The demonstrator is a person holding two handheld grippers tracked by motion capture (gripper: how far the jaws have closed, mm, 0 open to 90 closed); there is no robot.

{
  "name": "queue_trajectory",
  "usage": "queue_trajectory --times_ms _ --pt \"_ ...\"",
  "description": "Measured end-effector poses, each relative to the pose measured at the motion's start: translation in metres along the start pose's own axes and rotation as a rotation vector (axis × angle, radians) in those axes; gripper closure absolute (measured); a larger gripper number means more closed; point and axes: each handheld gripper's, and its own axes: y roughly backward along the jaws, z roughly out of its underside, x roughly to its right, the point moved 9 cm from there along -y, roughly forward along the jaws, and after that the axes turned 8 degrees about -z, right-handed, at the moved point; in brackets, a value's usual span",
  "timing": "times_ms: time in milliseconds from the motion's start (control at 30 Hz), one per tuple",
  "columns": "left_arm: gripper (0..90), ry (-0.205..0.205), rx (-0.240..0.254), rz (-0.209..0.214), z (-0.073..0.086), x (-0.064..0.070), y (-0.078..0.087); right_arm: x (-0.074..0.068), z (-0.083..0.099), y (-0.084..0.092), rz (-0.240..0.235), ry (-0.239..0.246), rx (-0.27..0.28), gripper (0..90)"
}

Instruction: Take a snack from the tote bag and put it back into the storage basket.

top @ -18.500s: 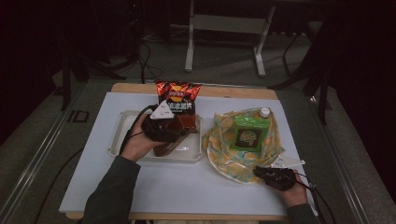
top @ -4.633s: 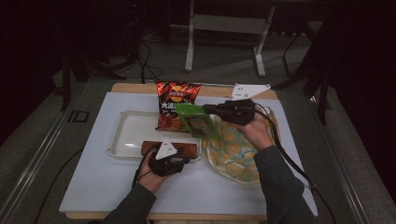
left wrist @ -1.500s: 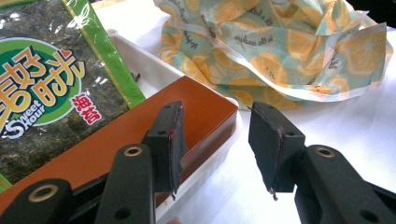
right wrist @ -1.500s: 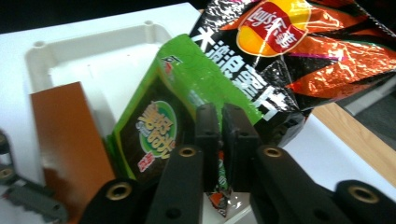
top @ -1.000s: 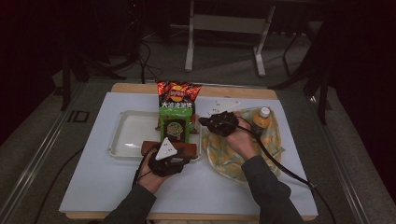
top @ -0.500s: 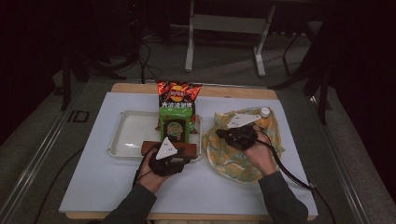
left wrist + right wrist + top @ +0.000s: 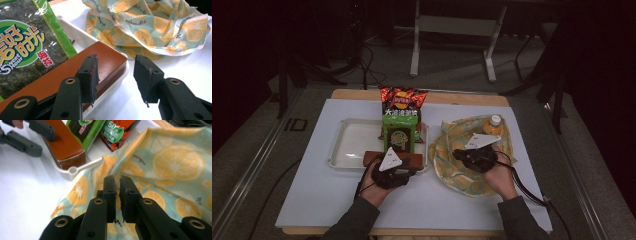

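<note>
Now the right gripper point(image 7: 117, 182), fingers just parting and empty, hovers over the cloth point(image 7: 172, 162) beside the tray's rim point(image 7: 75, 171).

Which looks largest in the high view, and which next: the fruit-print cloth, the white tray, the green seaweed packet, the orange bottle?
1. Fruit-print cloth and white tray: they look about alike, and packets hide part of the tray, so I leave them unranked.
2. Green seaweed packet.
3. Orange bottle, partly buried in the cloth.
</note>
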Motion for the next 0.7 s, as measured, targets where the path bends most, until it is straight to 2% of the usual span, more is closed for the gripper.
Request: queue_trajectory --times_ms 233,333,700 --pt "53.4 0.000 -0.001 -0.002 0.000 0.000 0.000 0.001 0.020 0.007 0.010 -0.036 0.000 81.8" --pt "53.4 0.001 0.000 -0.002 0.000 0.000 0.000 0.002 0.023 0.010 0.015 -0.052 0.011 81.8" --pt "53.3 0.002 0.001 -0.001 0.000 0.000 -0.001 0.034 0.039 0.028 0.116 -0.123 0.052 77.8"
